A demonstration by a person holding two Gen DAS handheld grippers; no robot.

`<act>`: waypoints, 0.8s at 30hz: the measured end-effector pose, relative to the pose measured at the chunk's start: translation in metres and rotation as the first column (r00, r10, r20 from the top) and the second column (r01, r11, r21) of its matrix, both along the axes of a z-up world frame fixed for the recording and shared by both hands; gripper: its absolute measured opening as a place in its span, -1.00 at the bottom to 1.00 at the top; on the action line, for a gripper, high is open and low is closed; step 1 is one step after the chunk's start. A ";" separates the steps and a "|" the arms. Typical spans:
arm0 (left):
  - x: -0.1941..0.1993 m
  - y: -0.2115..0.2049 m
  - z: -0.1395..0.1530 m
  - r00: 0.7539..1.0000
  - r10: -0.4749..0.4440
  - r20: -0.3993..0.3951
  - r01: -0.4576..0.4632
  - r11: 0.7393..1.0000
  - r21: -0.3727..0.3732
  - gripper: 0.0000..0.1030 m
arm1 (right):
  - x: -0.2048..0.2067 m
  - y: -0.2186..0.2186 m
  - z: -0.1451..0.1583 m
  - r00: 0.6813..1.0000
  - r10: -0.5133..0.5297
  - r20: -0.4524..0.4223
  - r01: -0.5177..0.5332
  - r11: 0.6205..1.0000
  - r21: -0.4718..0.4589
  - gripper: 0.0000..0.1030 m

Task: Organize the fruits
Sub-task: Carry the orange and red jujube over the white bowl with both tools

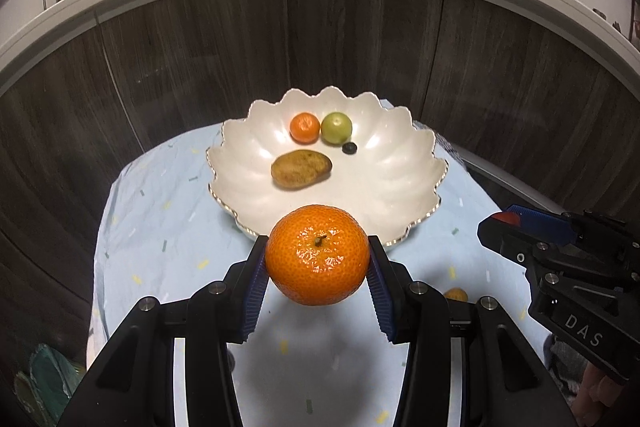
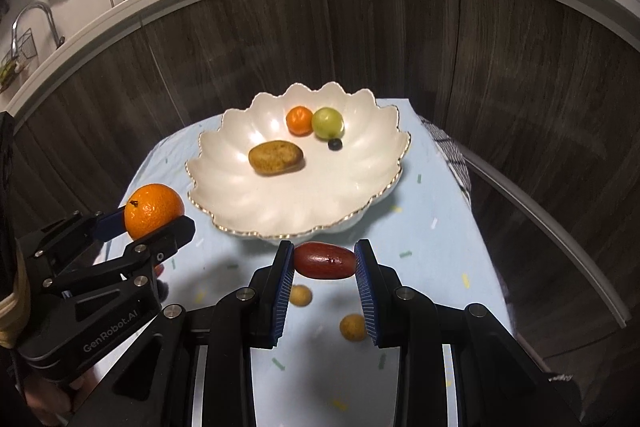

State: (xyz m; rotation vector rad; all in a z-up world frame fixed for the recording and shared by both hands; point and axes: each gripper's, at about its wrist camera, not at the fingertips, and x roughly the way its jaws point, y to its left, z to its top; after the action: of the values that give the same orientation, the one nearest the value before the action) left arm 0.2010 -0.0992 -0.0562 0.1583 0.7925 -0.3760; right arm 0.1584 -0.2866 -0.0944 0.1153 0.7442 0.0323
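Carrying the orange pinched in the left gripper and the date pinched in the right gripper, both should clear the bowl rim and release low over its bare near side.

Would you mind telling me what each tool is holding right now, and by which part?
The left tool grips the large orange by its opposite sides, stem facing the camera. The right tool pinches the red date-like fruit by its two ends.

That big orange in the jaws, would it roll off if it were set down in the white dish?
Probably a little: the orange is nearly round, and the dish slopes inward, so it would likely settle toward the middle. Its pebbly skin should grip the ribbed blue pads rather than slip.
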 end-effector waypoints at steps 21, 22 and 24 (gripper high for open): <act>0.045 -0.006 0.010 1.000 0.014 0.023 -0.014 1.000 0.004 -0.11 | 0.051 -0.018 0.021 0.998 -0.017 0.063 0.018 1.000 -0.012 -0.38; 0.048 -0.007 0.009 1.000 0.015 0.024 -0.015 1.000 0.005 -0.11 | 0.053 -0.019 0.021 0.998 -0.017 0.062 0.018 1.000 -0.010 -0.38; 0.052 -0.008 0.008 1.000 0.016 0.023 -0.016 1.000 0.004 -0.11 | 0.057 -0.020 0.020 0.998 -0.017 0.061 0.018 1.000 -0.008 -0.38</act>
State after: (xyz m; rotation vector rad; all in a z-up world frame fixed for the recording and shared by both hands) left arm 0.2535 -0.1072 -0.0478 0.1598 0.7720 -0.3571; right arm 0.2156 -0.3068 -0.0748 0.1121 0.6821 0.0157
